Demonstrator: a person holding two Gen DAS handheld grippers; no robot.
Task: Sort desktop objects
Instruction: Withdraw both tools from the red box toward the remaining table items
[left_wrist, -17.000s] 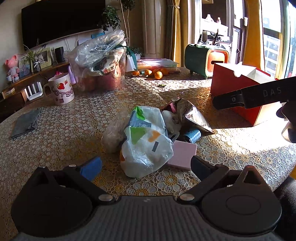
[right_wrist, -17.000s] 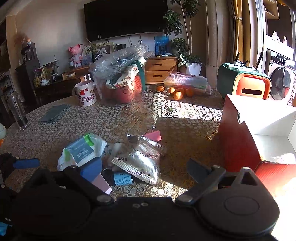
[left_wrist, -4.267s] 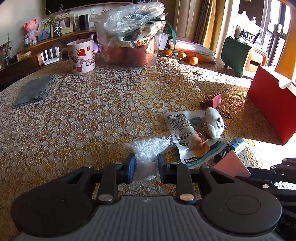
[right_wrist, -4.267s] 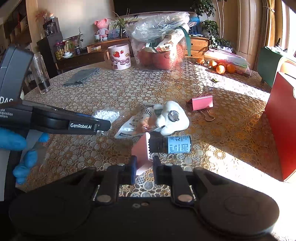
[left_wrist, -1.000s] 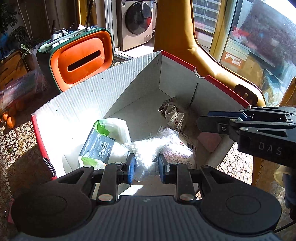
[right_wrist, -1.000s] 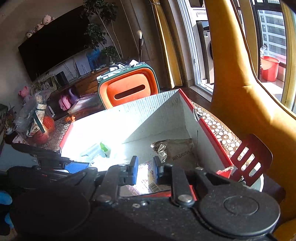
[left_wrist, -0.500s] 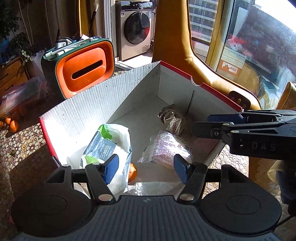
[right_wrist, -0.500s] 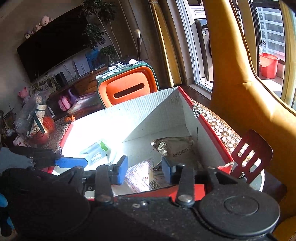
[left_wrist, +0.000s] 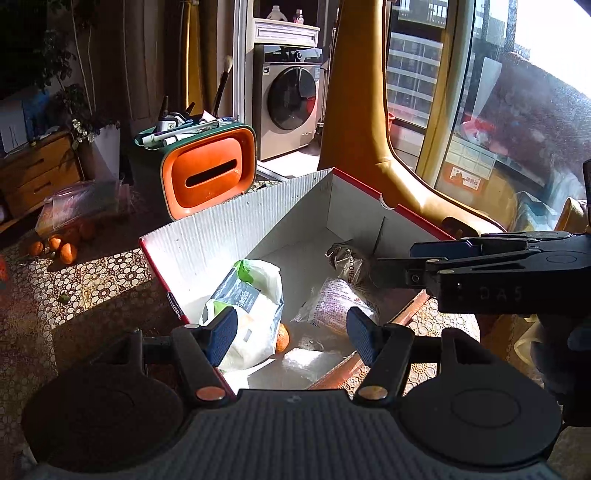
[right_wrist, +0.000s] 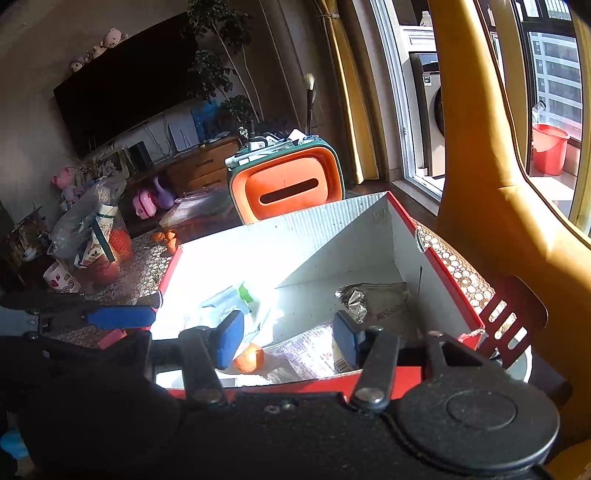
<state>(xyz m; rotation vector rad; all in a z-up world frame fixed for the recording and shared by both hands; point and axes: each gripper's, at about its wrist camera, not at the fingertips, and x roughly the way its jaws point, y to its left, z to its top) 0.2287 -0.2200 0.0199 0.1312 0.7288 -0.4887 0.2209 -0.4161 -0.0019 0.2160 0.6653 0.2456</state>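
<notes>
Looking down over the near edge of the bench (left_wrist: 92, 280), you get that lace-pattern cloth, half in hard sunlight, half in shadow. Sitting on it is the red box (left_wrist: 236, 229) with its white corrugated inside. Both tools hang over the near side of it. The left tool (left_wrist: 288, 334) is parted about halfway with nothing between the pads; the clear bag of white bits (left_wrist: 314, 363) lies on the box floor right under it. The right tool (right_wrist: 286, 338) has just been opening and is empty too, jaws apart above the pink-printed packet (right_wrist: 310, 350) and a small orange (right_wrist: 250, 357).

Deeper in the box: a white-and-green wipes pack (left_wrist: 247, 295) on the left, a crinkled silver snack bag (left_wrist: 349, 264) toward the far corner.

Past the box there's an orange-fronted tissue holder (left_wrist: 208, 171) with pens on top, and loose oranges (left_wrist: 55, 249) on the bench. Further back: a washing machine (left_wrist: 290, 99), yellow curtains (left_wrist: 364, 110), big windows, and a TV (right_wrist: 125, 85) on the wall.
</notes>
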